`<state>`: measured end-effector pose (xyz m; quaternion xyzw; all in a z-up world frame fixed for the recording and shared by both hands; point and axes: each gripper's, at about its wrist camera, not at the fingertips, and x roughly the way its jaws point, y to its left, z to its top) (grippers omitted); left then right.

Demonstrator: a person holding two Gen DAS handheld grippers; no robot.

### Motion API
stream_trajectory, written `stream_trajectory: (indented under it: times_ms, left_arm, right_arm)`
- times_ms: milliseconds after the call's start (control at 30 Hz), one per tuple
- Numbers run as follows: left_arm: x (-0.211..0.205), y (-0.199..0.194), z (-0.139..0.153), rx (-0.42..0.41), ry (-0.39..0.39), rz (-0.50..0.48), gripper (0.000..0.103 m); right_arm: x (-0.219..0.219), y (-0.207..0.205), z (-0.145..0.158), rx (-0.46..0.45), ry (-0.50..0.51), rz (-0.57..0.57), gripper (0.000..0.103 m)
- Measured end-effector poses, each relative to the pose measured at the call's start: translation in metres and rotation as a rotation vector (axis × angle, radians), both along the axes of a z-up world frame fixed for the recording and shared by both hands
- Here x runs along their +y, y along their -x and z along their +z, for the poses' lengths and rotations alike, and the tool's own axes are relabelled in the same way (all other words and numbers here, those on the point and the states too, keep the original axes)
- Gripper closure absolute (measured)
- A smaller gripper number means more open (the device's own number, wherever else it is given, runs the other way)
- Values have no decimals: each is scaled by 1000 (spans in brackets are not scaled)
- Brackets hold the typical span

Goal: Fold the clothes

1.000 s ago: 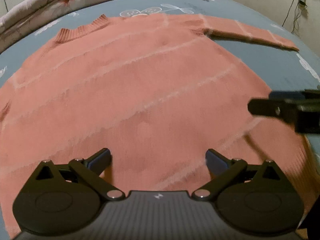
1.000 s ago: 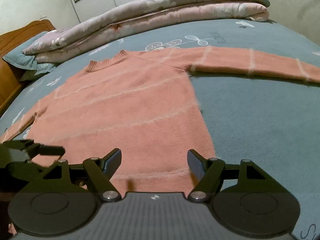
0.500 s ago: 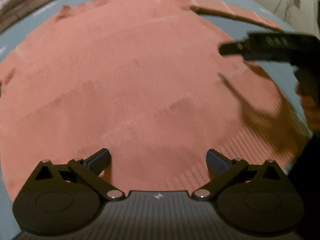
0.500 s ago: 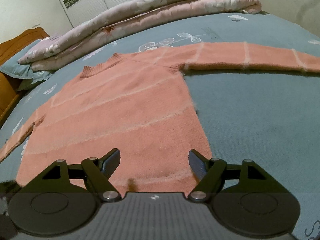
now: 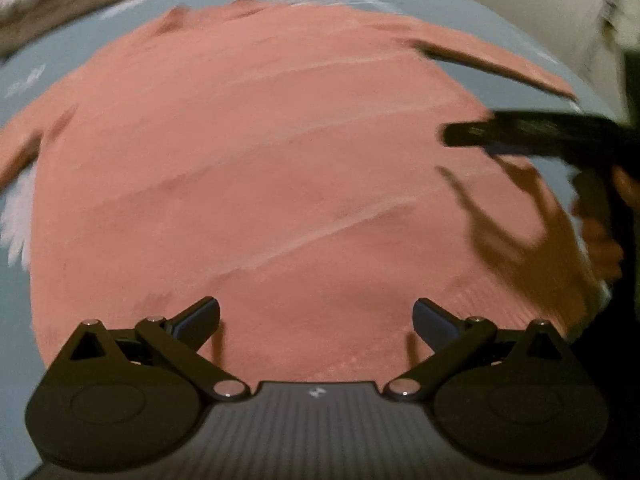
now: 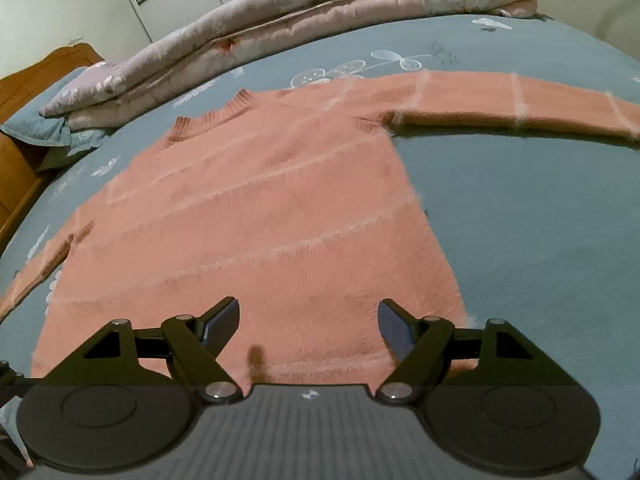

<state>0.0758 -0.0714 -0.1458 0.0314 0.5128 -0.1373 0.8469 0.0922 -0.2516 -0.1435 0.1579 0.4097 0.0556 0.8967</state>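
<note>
Sweater [image 5: 256, 184] fills the blurred left wrist view, flat on the bed [image 5: 120, 20], with the left gripper [image 5: 316, 314] released above its hem and the right gripper [image 5: 532, 136] over its right edge. Right wrist view alone adds a quilt [image 6: 320, 12] beyond the sweater's [image 6: 260, 220] collar and a headboard [image 6: 28, 92] left of it; the right gripper [image 6: 309, 318] is released over the hem, and no writing reads.

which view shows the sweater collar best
The right wrist view: the sweater lies sharp there, its ribbed collar plain at the far edge. In the left wrist view the collar is only a motion-blurred smear near the top.
</note>
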Motion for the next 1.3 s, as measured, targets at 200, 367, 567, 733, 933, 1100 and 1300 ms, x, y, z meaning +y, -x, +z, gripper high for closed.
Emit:
stream_trajectory:
  times_ms: [200, 367, 567, 733, 933, 1100, 1300]
  left_arm:
    - [5, 1, -9, 27, 14, 45, 1]
    - [21, -16, 12, -21, 67, 86, 1]
    - [36, -49, 6, -38, 61, 189, 1]
    - [28, -55, -16, -26, 41, 228, 1]
    - [23, -62, -6, -46, 42, 203, 1]
    - [29, -78, 29, -171, 42, 175, 1]
    - [77, -113, 72, -331, 192, 268, 1]
  right_arm:
    - [4, 2, -1, -11, 23, 16, 19]
    - [4, 2, -1, -12, 25, 18, 19]
    - [4, 2, -1, -10, 23, 21, 18]
    - [6, 1, 0, -6, 12, 39, 18]
    - [6, 0, 3, -7, -11, 47, 18]
    - [11, 2, 3, -10, -13, 65, 18]
    - [25, 2, -1, -15, 39, 80, 18]
